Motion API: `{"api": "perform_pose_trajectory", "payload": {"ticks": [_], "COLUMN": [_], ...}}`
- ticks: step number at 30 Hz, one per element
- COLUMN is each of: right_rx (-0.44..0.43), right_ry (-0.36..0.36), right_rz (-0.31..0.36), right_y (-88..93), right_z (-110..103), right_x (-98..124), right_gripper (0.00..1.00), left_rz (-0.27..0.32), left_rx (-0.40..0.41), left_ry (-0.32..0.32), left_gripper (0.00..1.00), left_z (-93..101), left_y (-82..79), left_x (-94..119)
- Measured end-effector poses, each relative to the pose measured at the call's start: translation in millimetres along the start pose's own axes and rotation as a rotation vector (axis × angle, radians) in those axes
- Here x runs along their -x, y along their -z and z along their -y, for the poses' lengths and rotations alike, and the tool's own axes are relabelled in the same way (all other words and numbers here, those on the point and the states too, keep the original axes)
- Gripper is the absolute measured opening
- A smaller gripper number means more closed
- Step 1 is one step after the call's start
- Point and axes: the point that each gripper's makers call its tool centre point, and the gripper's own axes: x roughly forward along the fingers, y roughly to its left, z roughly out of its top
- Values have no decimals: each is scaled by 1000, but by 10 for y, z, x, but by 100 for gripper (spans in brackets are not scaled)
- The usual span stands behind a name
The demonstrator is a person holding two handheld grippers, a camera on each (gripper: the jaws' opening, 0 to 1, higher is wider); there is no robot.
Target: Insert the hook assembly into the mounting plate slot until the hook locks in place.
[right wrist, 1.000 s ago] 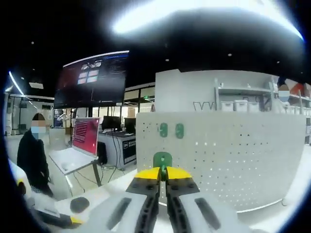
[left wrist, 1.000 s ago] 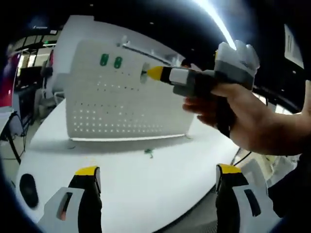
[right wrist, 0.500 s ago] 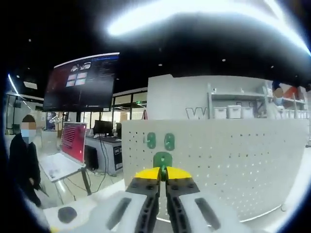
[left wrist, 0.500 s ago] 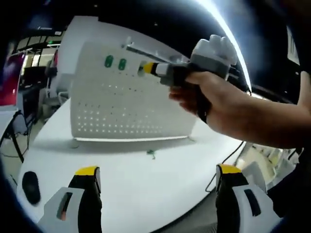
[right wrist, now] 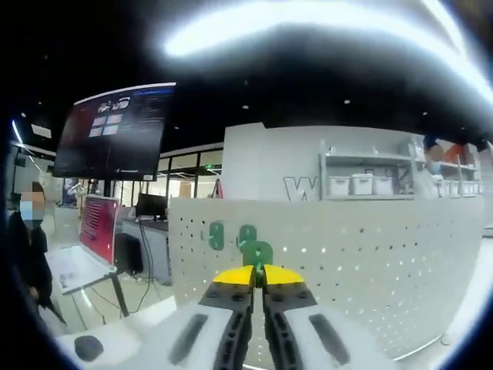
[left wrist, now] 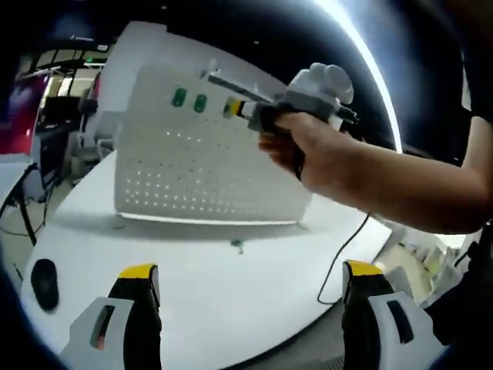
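In the left gripper view we are looking across a white table at the pegboard, standing upright across the upper middle of the frame. Two green hooks are sitting side by side near its top left. Our hand is holding the right gripper at the board's upper edge, just right of those hooks. The left gripper is hanging wide open at the bottom of the frame, holding nothing. A small green piece is lying on the table below the board.

In the right gripper view, the jaws are pinching a green hook at centre frame, against the board, beside the mounted pair.
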Motion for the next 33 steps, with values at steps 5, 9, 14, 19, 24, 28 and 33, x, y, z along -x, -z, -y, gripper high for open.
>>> {"api": "perform_pose_trajectory", "payload": {"ticks": [5,9,14,19,24,28,33], "right_rx": [9,12,16,11,15,15,3], "right_ry": [24,48,74,84,86,88,106], "right_rz": [4,12,23,18,27,26,29], "right_y": [-13,-50,-84,-66,-93,-90,-91], "right_z": [98,190,304,308,289,280,301], "right_x": [-87,-137,-241,-354,-443,-519,-563], "right_gripper": [0,0,0,0,0,0,0], "left_rz": [-12,-26,-7,-18,-28,-38,-42], "left_rx": [-31,-50,1,-7,-12,-19,-25], "left_ry": [3,13,11,10,12,12,8], "left_gripper": [100,100,100,100,100,100,100], "left_z": [33,62,12,12,7,2,4], "left_y": [48,91,60,77,92,110,119], "left_x": [-27,-18,3,-10,-17,-19,-18]}}
